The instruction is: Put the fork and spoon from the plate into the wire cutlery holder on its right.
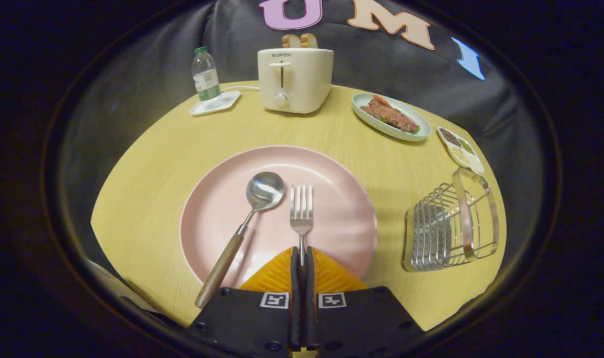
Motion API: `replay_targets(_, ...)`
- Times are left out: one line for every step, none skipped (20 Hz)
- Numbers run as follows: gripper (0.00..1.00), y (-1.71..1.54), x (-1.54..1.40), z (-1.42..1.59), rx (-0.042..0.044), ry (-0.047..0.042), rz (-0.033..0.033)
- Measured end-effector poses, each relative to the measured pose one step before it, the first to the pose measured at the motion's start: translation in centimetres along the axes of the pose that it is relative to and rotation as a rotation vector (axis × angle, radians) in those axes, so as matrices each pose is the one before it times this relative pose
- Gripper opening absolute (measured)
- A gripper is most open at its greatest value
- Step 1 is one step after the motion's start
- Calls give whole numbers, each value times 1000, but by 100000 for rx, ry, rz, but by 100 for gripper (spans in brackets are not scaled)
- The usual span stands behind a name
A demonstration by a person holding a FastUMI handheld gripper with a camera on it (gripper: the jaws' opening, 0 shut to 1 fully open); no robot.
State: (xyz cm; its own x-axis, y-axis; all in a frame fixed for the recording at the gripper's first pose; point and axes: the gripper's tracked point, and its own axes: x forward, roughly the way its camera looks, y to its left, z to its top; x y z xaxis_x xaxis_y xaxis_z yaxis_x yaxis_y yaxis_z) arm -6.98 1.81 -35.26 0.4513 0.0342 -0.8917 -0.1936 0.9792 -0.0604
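The claw [302,251] is closed down to a narrow slot, and the neck of the fork [301,211] runs straight into that slot. Both fingers [295,278] appear to press on the fork handle, which is hidden between them. The fork tines point away from the claw and lie over the middle of the pink plate [217,199].

The spoon [247,223] lies on the same plate, just left of the fork. Its bowl is level with the fork tines, and its wooden handle angles back toward the near left rim and overhangs it. Nothing touches the spoon.

The wire cutlery holder [451,226] stands on the yellow bench [147,164] to the right of the plate, apart from it. Nothing can be seen inside it.

Step in hand: item 1 of 2, the fork, judged to be gripped and not yet lifted clear.

Next move, as judged:
1. Raise the fork off the plate without loosening the grip.
2. Carry it right, over the holder's top opening.
3. Tip the fork upright before lowering it between the wires.

Risk: the thin metal handle may slip or swing in the grip during the carry.

Beyond the plate stand a toaster [294,79], a water bottle [205,74] and a dish of food [390,117].
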Motion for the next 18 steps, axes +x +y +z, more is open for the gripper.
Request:
replay_targets(8,-132,-178,118,-474,450,182)
replay_targets(7,-134,-232,108,28,293,380)
replay_targets(7,-113,-257,294,337,-519,360)
replay_targets(7,-243,-242,191,-79,-161,112)
replay_targets(7,-269,-254,228,-255,-192,-141)
replay_targets(7,-225,-211,115,-491,832,256)
replay_targets(7,-120,-385,-229,-653,905,202)
replay_targets(7,-191,-402,237,-707,-108,273)
replay_targets(7,-209,-273,166,-906,-101,362)
replay_targets(7,-313,-493,190,-951,-75,119)
replay_targets(8,-195,-510,204,-899,-370,264)
replay_targets(7,-203,-545,287,-830,-285,214)
replay_targets(7,-166,-512,-55,-1006,-536,135)
replay_targets(8,-335,-550,116,-998,-119,384)
replay_targets(7,-349,-521,367,-835,-401,371)
replay_targets(7,-304,-449,174,-836,-372,510)
replay_targets(7,-608,-660,434,-1170,-94,24)
replay_targets(8,-494,-258,-121,-1457,163,-477)
